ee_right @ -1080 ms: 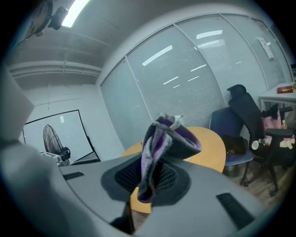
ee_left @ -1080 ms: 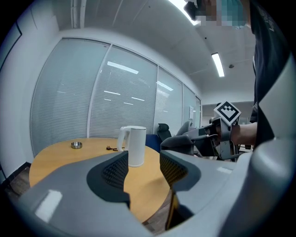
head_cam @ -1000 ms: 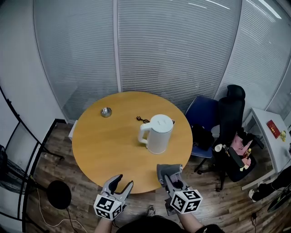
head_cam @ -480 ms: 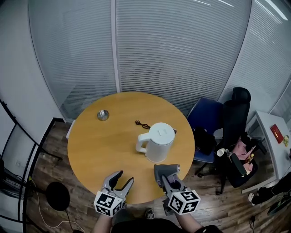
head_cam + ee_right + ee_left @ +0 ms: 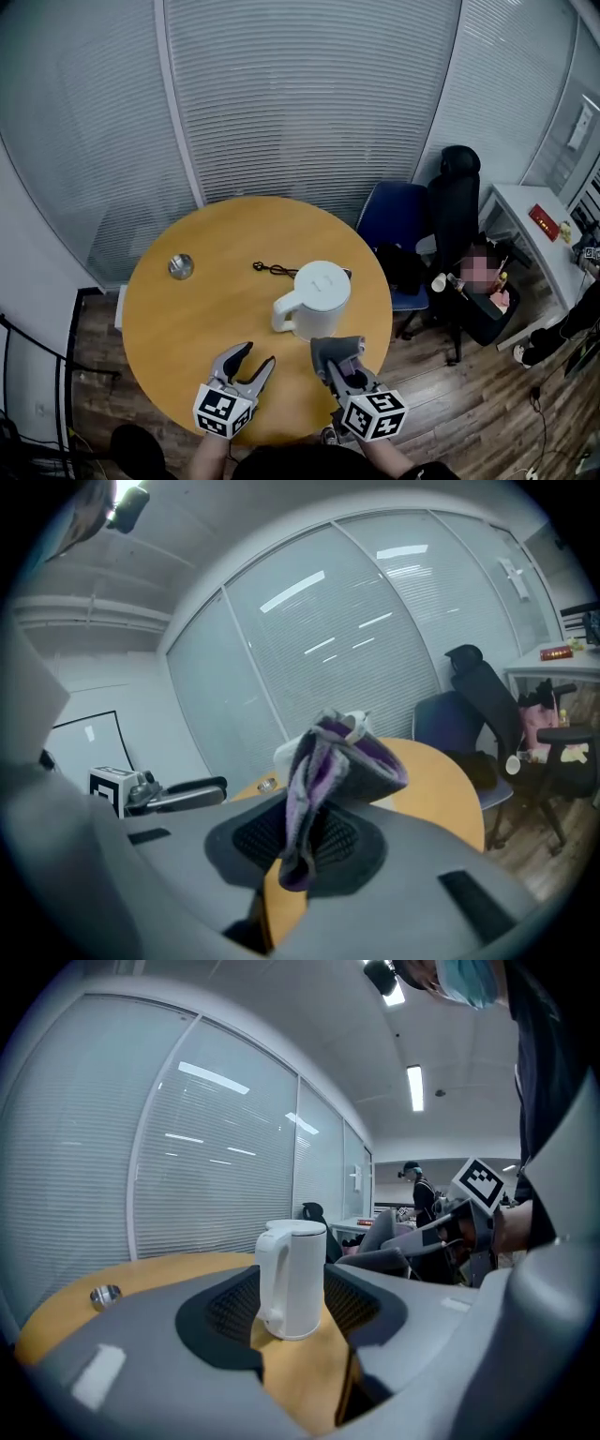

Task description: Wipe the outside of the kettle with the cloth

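A white electric kettle (image 5: 313, 299) stands upright on the round wooden table (image 5: 187, 319), handle toward the left; it shows between the left jaws as the kettle (image 5: 294, 1277), some way off. My left gripper (image 5: 249, 361) is open and empty over the table's near edge. My right gripper (image 5: 339, 358) is shut on a grey and purple cloth (image 5: 328, 771), which bunches up above the jaws and hides most of the kettle in the right gripper view. In the head view the cloth (image 5: 336, 348) hangs just short of the kettle's near side.
A small metal dish (image 5: 180, 266) sits at the table's far left. A dark cord (image 5: 269, 269) lies behind the kettle. A blue chair (image 5: 396, 222) and a black office chair (image 5: 457, 192) stand to the right, with a white desk (image 5: 525, 216) beyond. Glass walls with blinds lie behind.
Both grippers have moved forward over the table's near edge toward the kettle. The head view has swung, so the table sits further left. Jaws are unchanged.
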`<state>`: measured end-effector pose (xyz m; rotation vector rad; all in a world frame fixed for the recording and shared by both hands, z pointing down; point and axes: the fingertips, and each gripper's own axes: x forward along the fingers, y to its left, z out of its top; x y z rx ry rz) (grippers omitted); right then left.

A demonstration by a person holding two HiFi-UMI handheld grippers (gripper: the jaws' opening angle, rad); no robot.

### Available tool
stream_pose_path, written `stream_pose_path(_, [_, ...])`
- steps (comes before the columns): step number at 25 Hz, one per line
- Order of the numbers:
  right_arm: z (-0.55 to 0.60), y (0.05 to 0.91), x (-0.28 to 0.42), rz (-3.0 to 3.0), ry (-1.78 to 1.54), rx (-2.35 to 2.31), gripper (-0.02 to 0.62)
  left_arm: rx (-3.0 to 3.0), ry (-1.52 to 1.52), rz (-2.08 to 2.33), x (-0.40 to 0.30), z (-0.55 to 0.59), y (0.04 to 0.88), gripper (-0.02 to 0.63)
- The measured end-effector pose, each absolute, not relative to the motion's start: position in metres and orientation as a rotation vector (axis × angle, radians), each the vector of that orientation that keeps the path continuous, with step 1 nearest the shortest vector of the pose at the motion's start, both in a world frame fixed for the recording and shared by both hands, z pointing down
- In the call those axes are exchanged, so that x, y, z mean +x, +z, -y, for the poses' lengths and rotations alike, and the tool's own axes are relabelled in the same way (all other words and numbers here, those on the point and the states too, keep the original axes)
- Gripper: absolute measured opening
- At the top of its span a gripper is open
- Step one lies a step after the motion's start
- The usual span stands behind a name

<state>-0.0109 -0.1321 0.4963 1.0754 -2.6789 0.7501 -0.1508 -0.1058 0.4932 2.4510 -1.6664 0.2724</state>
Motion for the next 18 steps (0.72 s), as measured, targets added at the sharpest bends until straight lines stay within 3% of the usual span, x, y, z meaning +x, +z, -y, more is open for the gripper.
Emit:
stream_pose_path(12, [0.151, 0.497, -0.040, 2.639, 0.749, 1.299, 0.041, 2.666, 0.381, 1.432, -0.156, 0.177, 0.501, 0.201])
stream_pose_path(18, [0.167, 0.498, -0.051, 2.624, 0.732, 1.345, 0.041, 2.745, 0.461, 1.335, -0.145, 0.207, 0.512, 0.232])
